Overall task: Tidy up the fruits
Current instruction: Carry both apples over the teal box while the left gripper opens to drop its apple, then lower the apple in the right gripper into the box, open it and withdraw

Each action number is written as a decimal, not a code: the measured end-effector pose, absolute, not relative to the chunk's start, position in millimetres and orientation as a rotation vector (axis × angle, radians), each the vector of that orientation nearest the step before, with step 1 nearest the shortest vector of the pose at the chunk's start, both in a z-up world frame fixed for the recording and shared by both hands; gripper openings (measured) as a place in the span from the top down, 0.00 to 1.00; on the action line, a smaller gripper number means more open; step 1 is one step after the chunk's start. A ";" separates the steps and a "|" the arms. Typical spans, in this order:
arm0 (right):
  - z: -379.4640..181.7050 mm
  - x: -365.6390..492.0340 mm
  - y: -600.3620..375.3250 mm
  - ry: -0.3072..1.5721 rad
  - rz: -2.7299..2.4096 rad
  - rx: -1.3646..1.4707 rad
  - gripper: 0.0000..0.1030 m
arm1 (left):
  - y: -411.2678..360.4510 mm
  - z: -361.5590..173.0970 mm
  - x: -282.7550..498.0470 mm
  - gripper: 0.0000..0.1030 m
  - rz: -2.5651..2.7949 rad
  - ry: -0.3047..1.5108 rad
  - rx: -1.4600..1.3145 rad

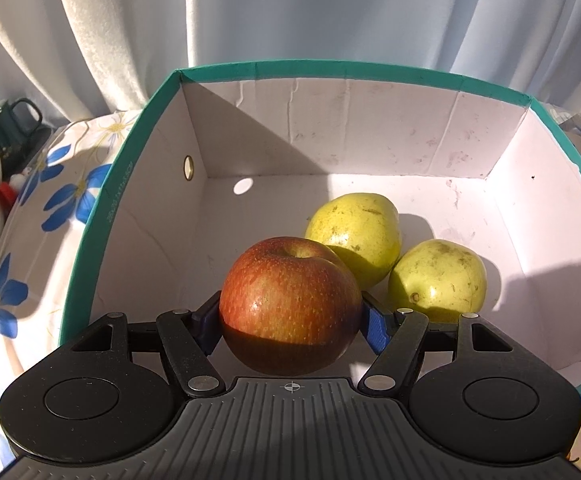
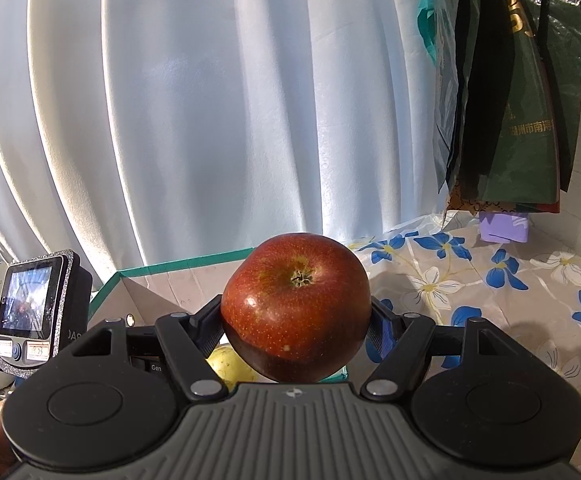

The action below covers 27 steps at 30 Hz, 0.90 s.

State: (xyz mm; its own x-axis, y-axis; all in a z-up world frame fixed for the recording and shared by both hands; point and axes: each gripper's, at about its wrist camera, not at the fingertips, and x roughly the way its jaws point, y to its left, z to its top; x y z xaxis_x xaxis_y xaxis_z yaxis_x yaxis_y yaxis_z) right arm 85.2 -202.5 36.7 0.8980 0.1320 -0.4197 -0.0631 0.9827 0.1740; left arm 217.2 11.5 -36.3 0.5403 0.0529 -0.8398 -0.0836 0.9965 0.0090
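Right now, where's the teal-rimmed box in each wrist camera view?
Left wrist: teal-rimmed box fills the centre, open, two yellow-green fruits inside.
Right wrist: only its far rim shows, lower left, behind the red apple.
Shared landmark: the blue-flowered tablecloth.

Left tool (image 1: 290, 322) black, ribbed grey plate, silver rivets, blue pads (image 1: 376, 326)

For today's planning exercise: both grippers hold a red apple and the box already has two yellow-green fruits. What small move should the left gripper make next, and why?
Probably lower the left gripper a little and open it. Its red apple already hangs inside the teal-rimmed box, over bare floor beside the two yellow-green fruits.
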 end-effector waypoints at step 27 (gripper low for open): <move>29.1 99.6 -189.4 0.485 0.132 0.122 0.30 | 22.3 29.1 168.4 0.03 0.001 0.826 -0.106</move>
State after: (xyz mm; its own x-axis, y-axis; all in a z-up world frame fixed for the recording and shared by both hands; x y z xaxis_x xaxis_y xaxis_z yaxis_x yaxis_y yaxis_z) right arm 99.6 -189.4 29.1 0.8765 0.1548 -0.4559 -0.0968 0.9842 0.1480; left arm 168.4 22.3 29.1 0.6782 -0.0405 -0.7337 -0.0423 0.9947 -0.0940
